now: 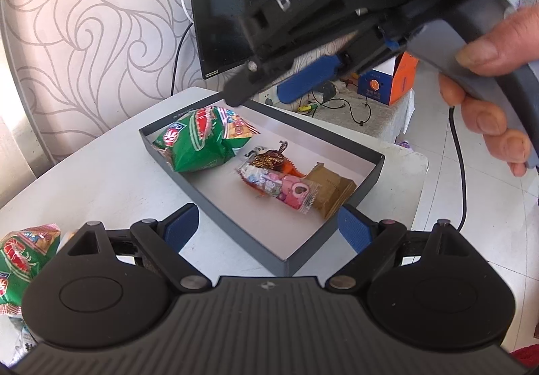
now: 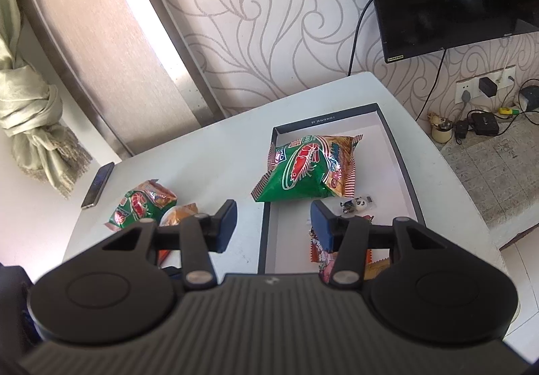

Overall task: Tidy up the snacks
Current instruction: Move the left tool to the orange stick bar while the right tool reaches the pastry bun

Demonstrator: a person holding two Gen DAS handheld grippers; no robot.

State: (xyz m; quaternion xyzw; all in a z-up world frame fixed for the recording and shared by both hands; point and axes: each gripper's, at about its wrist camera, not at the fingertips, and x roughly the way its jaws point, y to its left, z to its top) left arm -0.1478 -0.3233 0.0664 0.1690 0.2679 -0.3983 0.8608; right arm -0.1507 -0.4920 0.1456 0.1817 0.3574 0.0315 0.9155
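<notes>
Left wrist view: the left tool [image 1: 266, 227] hangs wide open and empty over the near corner of the gray tray [image 1: 235, 227]. Ahead of it inside lie a green shrimp-chip bag [image 1: 202, 142] and small wrapped snacks [image 1: 286, 186]. Right wrist view: the right tool [image 2: 273, 223], part open and empty, hovers above the tray edge on the tabletop [image 2: 202, 156]; another green bag [image 2: 141, 206] lies left of it.

One shallow grey cardboard tray [image 2: 401, 152]. Two green foil shrimp-chip bags: one in tray [image 2: 310, 169], one on white worktop [image 2: 138, 206]. One tan wrapped biscuit pack [image 1: 331, 188]. One pink candy wrapper [image 1: 283, 188]. One slim silver phone [image 2: 97, 184].
</notes>
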